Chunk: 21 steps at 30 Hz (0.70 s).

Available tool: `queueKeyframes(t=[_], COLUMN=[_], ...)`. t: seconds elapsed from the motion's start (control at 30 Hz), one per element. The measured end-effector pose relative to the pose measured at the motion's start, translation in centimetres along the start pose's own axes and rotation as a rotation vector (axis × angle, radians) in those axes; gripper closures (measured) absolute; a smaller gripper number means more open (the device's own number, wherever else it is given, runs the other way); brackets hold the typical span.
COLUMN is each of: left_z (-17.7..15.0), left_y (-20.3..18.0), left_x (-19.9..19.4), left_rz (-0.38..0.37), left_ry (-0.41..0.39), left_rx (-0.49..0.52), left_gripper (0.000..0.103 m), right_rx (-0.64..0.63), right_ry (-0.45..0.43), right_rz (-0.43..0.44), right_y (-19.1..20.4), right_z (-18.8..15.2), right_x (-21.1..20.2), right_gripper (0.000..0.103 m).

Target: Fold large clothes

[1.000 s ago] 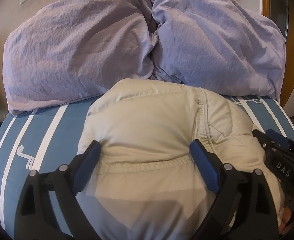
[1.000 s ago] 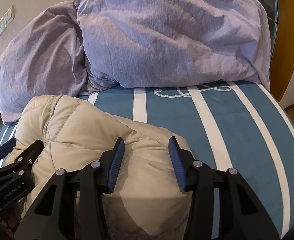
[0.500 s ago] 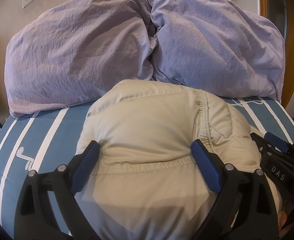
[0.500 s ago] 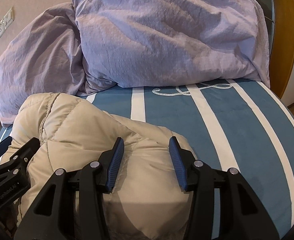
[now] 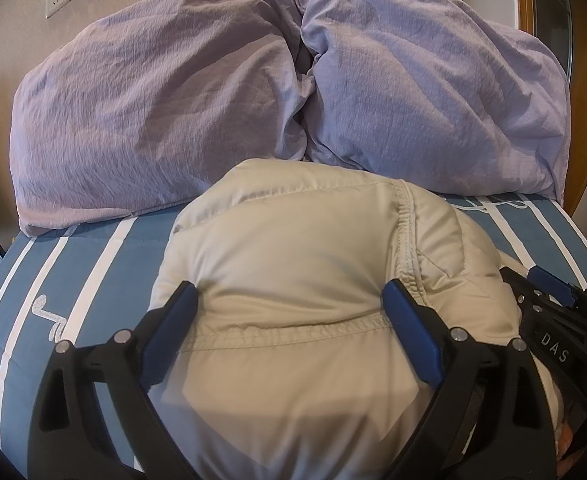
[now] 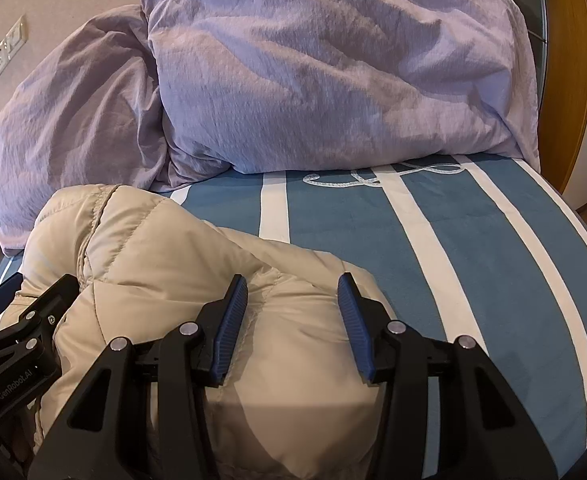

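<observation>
Striped bed (image 6: 473,248): jacket (image 5: 293,260), pillows (image 5: 153,112)

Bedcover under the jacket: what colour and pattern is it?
Blue with white stripes, clearest in the right wrist view.

The puffy beige jacket (image 5: 293,264) lies bunched in a rounded heap, seams and an elastic hem showing. It fills the gap between the left tongs (image 5: 291,312) and bulges between and under the right tongs (image 6: 293,316).
</observation>
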<state>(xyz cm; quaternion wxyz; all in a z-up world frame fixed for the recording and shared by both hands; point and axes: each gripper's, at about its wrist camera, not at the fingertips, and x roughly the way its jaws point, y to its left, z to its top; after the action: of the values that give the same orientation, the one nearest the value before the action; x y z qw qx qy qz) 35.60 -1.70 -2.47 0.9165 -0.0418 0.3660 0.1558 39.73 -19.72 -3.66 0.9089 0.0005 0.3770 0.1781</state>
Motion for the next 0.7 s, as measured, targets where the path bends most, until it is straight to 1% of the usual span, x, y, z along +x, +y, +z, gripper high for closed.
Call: queueKeyframes(t=[0.27,0.43,0.53,0.7], left_z=[0.2,0.7,1.3,1.5], left_y=[-0.1,0.1,0.6,1.6], left_x=[0.2,0.0,-0.7,-2.8], left_rz=[0.002,-0.015,-0.039,-0.094], left_ry=[0.009,0.047,0.075,0.087], left_rx=[0.004,0.006,0.005,-0.013], left_gripper=[0.01,0.01,0.01,0.01], right_rx=[0.008,-0.007,0.026,0.041], right_ry=[0.021,0.075,0.09,0.072], right_rz=[0.013,0.005,0.031,0.073], right_y=[-0.3,-0.1,-0.7,-1.3], right_z=[0.0,0.9,1.3,0.8], right_x=[0.5,0.3,-1.3,-4.4], right_gripper=[0.053,0.053,0.053,0.053])
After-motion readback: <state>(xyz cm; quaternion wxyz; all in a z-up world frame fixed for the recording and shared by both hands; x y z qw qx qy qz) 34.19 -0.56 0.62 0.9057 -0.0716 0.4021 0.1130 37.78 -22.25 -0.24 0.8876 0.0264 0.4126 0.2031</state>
